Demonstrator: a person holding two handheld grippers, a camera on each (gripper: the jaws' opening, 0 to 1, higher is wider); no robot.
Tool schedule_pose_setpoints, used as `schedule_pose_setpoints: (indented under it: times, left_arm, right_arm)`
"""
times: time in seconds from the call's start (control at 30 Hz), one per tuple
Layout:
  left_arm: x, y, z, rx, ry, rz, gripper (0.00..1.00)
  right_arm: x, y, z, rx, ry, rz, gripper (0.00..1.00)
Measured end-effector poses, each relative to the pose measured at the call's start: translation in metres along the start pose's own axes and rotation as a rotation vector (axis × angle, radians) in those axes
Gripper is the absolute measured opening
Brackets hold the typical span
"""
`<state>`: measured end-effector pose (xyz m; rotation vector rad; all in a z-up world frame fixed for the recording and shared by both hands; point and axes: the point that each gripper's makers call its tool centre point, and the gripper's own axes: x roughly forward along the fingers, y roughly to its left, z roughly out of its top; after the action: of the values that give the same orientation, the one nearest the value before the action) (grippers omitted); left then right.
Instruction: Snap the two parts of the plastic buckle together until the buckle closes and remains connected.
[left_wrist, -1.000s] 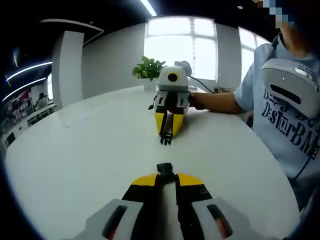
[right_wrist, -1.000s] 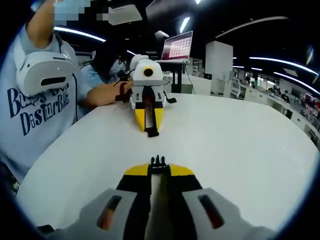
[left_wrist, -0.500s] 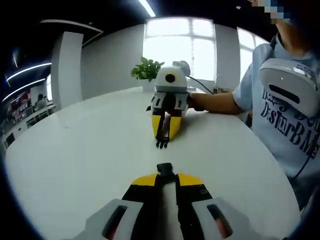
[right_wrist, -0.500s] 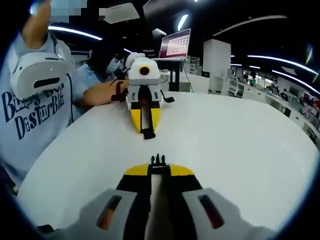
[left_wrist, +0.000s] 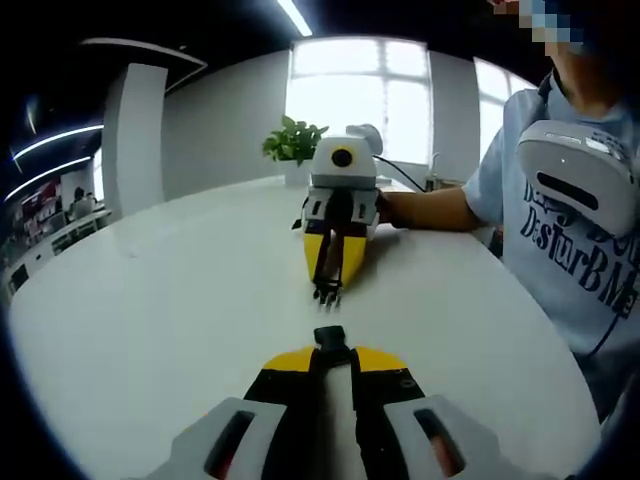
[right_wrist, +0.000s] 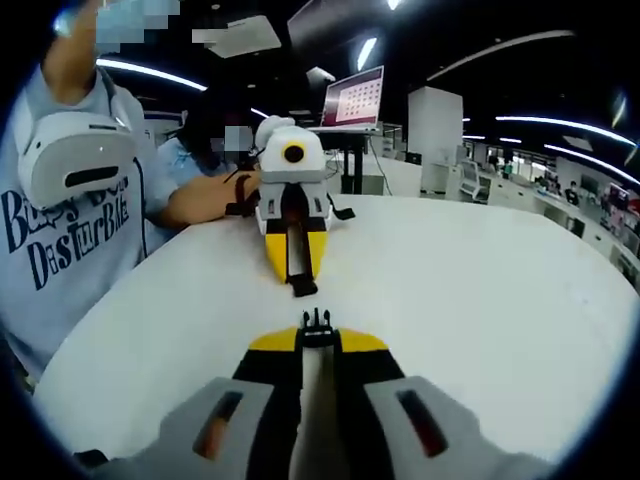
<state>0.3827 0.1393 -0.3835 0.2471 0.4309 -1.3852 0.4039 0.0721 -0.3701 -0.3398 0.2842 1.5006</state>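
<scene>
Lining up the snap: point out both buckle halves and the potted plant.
pronged buckle half (right_wrist: 316, 322), right gripper view, its prongs.
socket buckle half (left_wrist: 329, 337), left gripper view, its front end.
potted plant (left_wrist: 293, 139), left gripper view, its leaves.

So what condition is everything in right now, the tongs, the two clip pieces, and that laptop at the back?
Left tongs: shut on socket half.
Right tongs: shut on pronged half.
Socket half: held, facing the prongs, apart.
Pronged half: held, not yet inserted.
Buckle: unfastened.
Laptop: open, screen lit.
Table: white, bare.

Smooth matt white table (left_wrist: 150, 300)
</scene>
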Motion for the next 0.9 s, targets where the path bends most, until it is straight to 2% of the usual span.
schedule_pose_setpoints:
  times: [0.33,0.57,0.7,0.9]
  left_arm:
    - [0.000,0.000,-0.001,0.004,0.002,0.004,0.11]
    - [0.000,0.000,-0.001,0.005,0.003,0.003,0.11]
    - [0.000,-0.002,-0.001,0.002,0.000,-0.005,0.11]
    - [0.001,-0.002,0.000,0.009,0.003,-0.005,0.11]
  right_arm:
    - [0.003,-0.001,-0.003,0.010,-0.004,-0.006,0.11]
    - [0.006,0.002,0.001,0.009,-0.014,0.006,0.11]
    - [0.007,0.005,0.010,0.017,-0.041,0.014,0.11]
    - [0.014,0.009,0.007,0.016,-0.027,0.034,0.11]
